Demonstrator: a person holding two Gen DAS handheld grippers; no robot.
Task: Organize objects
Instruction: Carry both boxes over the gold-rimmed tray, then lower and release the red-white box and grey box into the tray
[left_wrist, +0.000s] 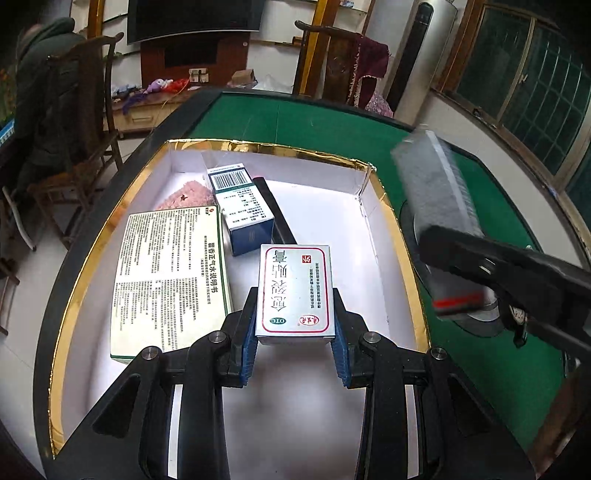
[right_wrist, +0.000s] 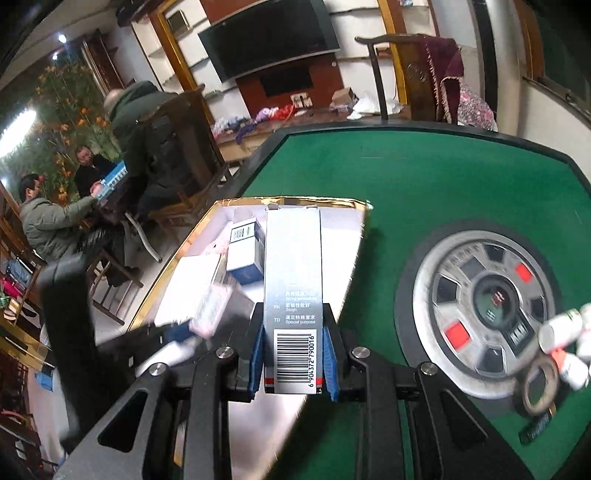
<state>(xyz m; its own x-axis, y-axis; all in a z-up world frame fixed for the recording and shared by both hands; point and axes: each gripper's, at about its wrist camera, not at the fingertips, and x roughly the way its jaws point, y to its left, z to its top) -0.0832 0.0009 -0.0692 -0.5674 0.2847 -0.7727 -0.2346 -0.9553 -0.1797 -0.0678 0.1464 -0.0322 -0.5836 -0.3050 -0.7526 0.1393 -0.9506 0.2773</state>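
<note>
My left gripper (left_wrist: 295, 343) is shut on a small white medicine box with a red border (left_wrist: 295, 291), held over the white gold-rimmed tray (left_wrist: 373, 225). In the tray lie a large flat box with printed text (left_wrist: 170, 277), a blue and white box with a barcode (left_wrist: 242, 208) and a pink packet (left_wrist: 188, 194). My right gripper (right_wrist: 293, 354) is shut on a long silver box with a barcode (right_wrist: 293, 295), held above the tray's right edge (right_wrist: 360, 243). That silver box also shows blurred in the left wrist view (left_wrist: 432, 192).
The tray sits on a green felt mahjong table (right_wrist: 424, 184) with a round centre hub (right_wrist: 491, 302). Small white bottles (right_wrist: 565, 332) and a tape ring (right_wrist: 541, 384) lie at the right. Chairs and seated people are beyond the table at the left.
</note>
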